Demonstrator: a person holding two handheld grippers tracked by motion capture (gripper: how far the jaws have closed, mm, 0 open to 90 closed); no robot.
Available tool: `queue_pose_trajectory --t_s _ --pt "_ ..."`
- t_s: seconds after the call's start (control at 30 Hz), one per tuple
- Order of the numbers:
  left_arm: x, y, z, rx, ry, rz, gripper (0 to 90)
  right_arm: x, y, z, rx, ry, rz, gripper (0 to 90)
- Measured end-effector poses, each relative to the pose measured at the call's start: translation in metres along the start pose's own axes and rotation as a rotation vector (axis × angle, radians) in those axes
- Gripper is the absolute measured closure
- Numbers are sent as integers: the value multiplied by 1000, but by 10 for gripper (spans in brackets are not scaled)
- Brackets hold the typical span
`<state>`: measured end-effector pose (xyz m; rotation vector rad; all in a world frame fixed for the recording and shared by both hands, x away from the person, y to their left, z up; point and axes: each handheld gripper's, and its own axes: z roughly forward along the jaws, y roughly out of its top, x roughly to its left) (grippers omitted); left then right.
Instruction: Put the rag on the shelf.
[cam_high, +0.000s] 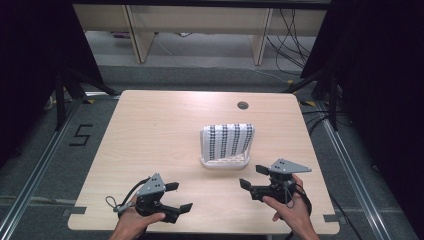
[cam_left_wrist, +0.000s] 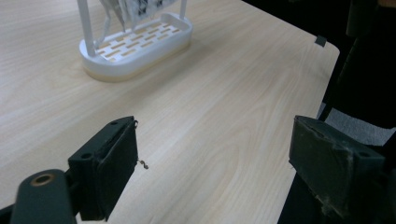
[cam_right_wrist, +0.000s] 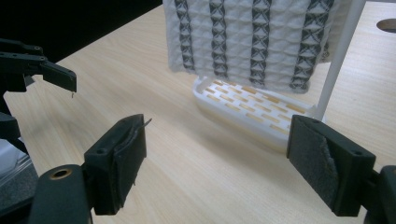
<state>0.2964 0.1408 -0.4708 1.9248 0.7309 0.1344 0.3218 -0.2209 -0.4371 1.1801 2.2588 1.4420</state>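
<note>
Both grippers, left gripper (cam_high: 176, 196) and right gripper (cam_high: 254, 177), are hovering with fingers released and empty near the cloth (cam_high: 229, 139) draping a white rack (cam_high: 224, 162) mid-tabletop (cam_high: 150, 135); probably soft and light, it is best pinched at a hanging edge.

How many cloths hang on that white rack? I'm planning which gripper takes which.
1: a patterned cloth draped over the white rack mid-table, beyond both grippers. A second layer behind it could be hidden.
</note>
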Motion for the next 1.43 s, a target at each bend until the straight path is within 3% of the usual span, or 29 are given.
queue_pose_trajectory --t_s 0.07,0.1,0.13,0.17,0.23,0.4,0.43,0.47,0.5,0.53,0.57,0.6,0.63,0.67,0.73,0.77,0.8,0.83,0.9,0.97,1.03,1.13,1.2,1.3,1.33,1.43 --pt "-2 -4 0 9 2 1 150 0 -1 0 5 6 -9 210" --pt "-2 -7 0 21 -6 9 150 -2 -2 0 -3 -3 -41 210" --pt "-3 -9 1 21 -2 6 150 -3 -5 1 -4 5 -38 210" --pt "-3 -11 1 23 4 2 149 0 -7 0 18 1 -1 210" --pt "-3 -15 1 31 1 11 150 -3 -11 3 8 8 -31 210" --pt "-5 -22 -1 48 29 41 150 1 -24 7 47 22 2 208" --pt "-5 -23 -1 59 32 52 150 -1 -26 9 49 22 -27 206" --pt "-6 -24 -2 59 50 61 150 0 -27 8 63 15 -19 205" --pt "-5 -25 -2 61 45 69 150 3 -30 7 80 20 15 204" --pt "-6 -26 -2 66 41 66 150 3 -30 7 80 20 15 204" --pt "-7 -28 -2 62 40 58 150 1 -31 9 57 22 -33 204" --pt "-7 -29 -2 66 45 61 150 0 -32 10 60 28 -52 202" --pt "-8 -31 -2 62 44 61 150 2 -34 10 72 33 -31 201" --pt "-8 -32 -3 92 69 111 151 6 -37 8 99 18 -8 196" --pt "-9 -34 -3 93 75 117 151 5 -38 10 88 26 -19 195" --pt "-10 -35 -3 94 81 109 151 4 -40 11 92 22 -47 195" --pt "-10 -36 -2 91 81 102 151 7 -41 10 107 15 -25 195" --pt "-10 -36 -3 97 73 98 151 6 -42 10 111 10 -52 194" --pt "-6 -35 -5 112 79 123 151 9 -45 10 125 -2 -53 188" --pt "-6 -37 -5 93 81 100 151 10 -47 10 137 5 -63 188" --pt "-3 -37 -6 110 97 107 151 8 -49 11 137 -15 -111 189" --pt "-1 -37 -7 110 99 93 151 10 -52 13 160 -11 -72 190" --pt "-1 -37 -7 108 99 90 151 7 -51 13 155 -13 -101 190" --pt "-1 -38 -5 95 95 78 151 6 -52 14 160 6 -92 190" --pt "0 -38 -5 102 97 78 151 6 -52 13 159 -14 -90 190" --pt "1 -38 -7 114 103 84 151 5 -52 14 161 -12 -75 190"
